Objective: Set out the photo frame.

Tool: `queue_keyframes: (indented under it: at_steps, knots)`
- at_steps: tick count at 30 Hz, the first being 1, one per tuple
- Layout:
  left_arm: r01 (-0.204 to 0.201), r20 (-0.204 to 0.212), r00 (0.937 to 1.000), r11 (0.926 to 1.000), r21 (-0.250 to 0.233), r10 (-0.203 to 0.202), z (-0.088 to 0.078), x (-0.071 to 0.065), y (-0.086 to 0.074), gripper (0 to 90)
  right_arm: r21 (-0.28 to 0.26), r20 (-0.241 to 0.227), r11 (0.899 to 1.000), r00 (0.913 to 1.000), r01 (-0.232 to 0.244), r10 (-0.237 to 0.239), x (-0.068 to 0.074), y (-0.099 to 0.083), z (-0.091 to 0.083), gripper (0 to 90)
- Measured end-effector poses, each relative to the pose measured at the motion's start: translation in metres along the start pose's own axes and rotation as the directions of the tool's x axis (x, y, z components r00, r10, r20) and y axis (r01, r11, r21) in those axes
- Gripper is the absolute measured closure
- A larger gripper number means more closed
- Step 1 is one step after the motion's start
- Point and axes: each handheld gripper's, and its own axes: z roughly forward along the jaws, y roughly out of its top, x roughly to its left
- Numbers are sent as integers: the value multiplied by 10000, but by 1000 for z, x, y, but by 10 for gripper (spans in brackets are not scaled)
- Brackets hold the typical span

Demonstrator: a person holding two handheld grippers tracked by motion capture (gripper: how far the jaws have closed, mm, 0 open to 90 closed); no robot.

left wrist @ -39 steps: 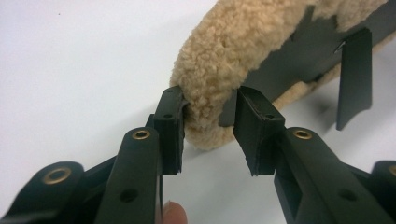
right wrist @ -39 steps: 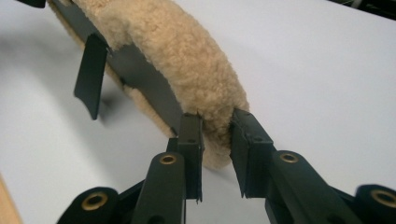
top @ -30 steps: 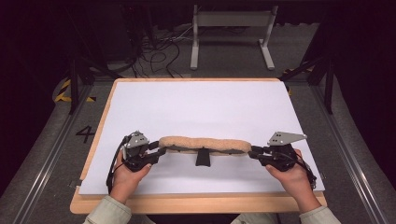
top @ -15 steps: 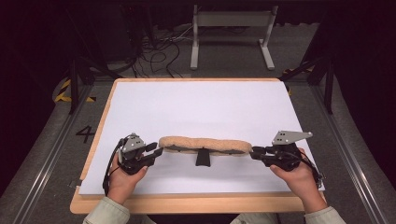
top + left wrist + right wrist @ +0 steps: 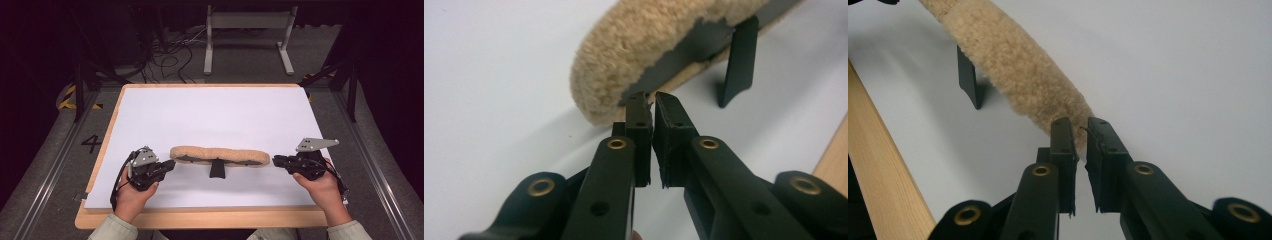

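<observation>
A long tan fleece pad on a dark flat plate lies across the white sheet, with a short black stub under its middle. My left gripper is at its left end. In the left gripper view the jaws have just been closing and stand nearly together, pinching the lower edge of the fleece. My right gripper is at the right end. Its jaws have also just been closing, and the tip of the fleece sits squeezed between them.
The white sheet covers a wooden board whose edge runs along the near side. Beyond the table stand a white metal frame and loose cables on the floor. Rails run along both sides.
Both hands stay almost where they were. The left jaws have drawn together on the pad's left end, and the right jaws have narrowed on its right end.
</observation>
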Motion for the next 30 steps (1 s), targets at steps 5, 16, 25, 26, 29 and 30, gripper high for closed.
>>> queue_keyframes:
  at_steps: [5, 16, 25, 26, 29, 30]
  knots:
    - [-185, 119, 9998, 9959, 889, 175, 12, 0, 0, 899, 77, 39, 10000, 10000, -26, 26, -1, 0, 5, 840]
    - [-267, -43, 9996, 9838, 1774, 279, 33, 2, 3, 900, 265, 205, 9995, 9996, -194, 189, -7, -3, 13, 851]
    - [-137, -331, 9992, 9802, 1978, 206, 47, 1, 4, 900, 235, 421, 9991, 9985, -364, 353, -10, -3, 23, 863]
    - [-90, -380, 9991, 9813, 1923, 166, 47, 1, 4, 900, 217, 487, 9990, 9981, -386, 375, -10, -3, 23, 868]
    - [82, -553, 9985, 9823, 1869, 22, 51, 2, 5, 900, 16, 698, 9991, 9966, -435, 433, -12, -3, 21, 884]
    - [94, -593, 9982, 9826, 1855, 16, 53, 3, 6, 900, 8, 736, 9988, 9961, -483, 481, -13, -3, 21, 885]
